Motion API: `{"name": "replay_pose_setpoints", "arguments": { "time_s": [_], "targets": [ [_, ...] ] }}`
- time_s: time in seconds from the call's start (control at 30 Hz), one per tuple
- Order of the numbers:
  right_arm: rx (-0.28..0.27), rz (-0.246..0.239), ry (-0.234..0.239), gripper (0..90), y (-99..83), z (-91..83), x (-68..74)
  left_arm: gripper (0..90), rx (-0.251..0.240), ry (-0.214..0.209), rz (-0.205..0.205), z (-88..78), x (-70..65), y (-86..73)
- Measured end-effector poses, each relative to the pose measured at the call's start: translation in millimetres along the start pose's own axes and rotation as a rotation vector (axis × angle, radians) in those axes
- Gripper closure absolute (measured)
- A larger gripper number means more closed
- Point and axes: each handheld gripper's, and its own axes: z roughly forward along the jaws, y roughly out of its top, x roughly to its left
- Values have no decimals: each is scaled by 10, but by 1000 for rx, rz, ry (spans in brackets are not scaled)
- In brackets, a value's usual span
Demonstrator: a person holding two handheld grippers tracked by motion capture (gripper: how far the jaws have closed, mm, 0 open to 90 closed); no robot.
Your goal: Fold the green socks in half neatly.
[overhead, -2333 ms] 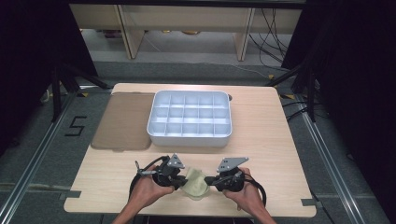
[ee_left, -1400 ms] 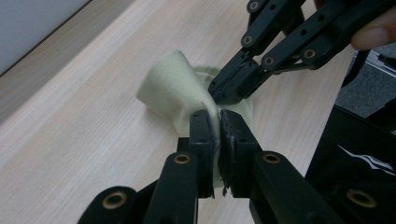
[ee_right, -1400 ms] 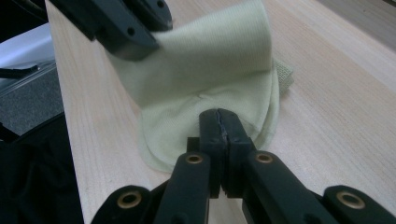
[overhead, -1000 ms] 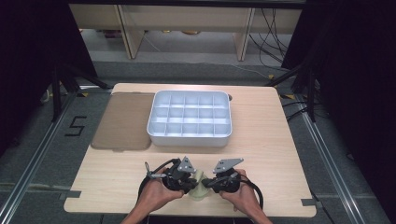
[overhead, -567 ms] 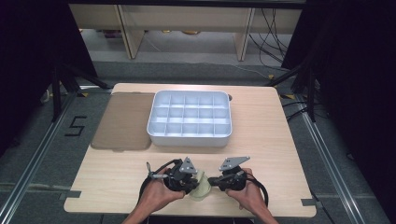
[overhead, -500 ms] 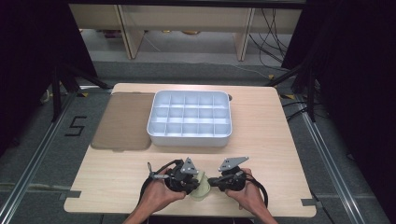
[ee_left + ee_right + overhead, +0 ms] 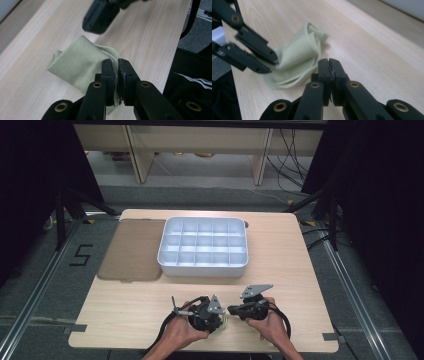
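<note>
Pale wood worktop (image 7: 125, 310), cloth (image 7: 80, 65) bunched near its front edge. Left tool (image 7: 117, 75) is clamped on one cloth edge; right tool (image 7: 328, 72) is pinched together just beside it, empty. To fold well, I'd drag low and keep the layers square. Its long axis seems to slant toward the divided tray (image 7: 202, 268).

The left gripper (image 7: 220, 316) has carried the green cloth (image 7: 82, 65) rightward, folding it smaller.

black tongs (image 7: 117, 72), brass-ringed screws, trailing cables
</note>
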Motion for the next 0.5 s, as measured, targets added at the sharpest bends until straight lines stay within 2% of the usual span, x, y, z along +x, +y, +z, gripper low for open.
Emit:
{"name": "replay_pose_setpoints", "arguments": {
  "time_s": [0.13,0.2,0.3,0.33,0.5],
  "targets": [
    [-24,15,1,887,13,-65,-36,831,8,-2,-3,77,-23,-15],
    [-53,10,2,887,42,-118,-41,831,10,-6,-2,87,-20,-14],
    [-81,2,4,888,76,-164,-10,831,-1,-4,-24,105,-21,-25],
    [-81,9,16,887,92,-179,8,830,7,-7,-14,110,-16,-28],
    [-85,-9,43,887,159,-134,71,829,-7,-4,-27,140,-36,-39]
  ]
}}
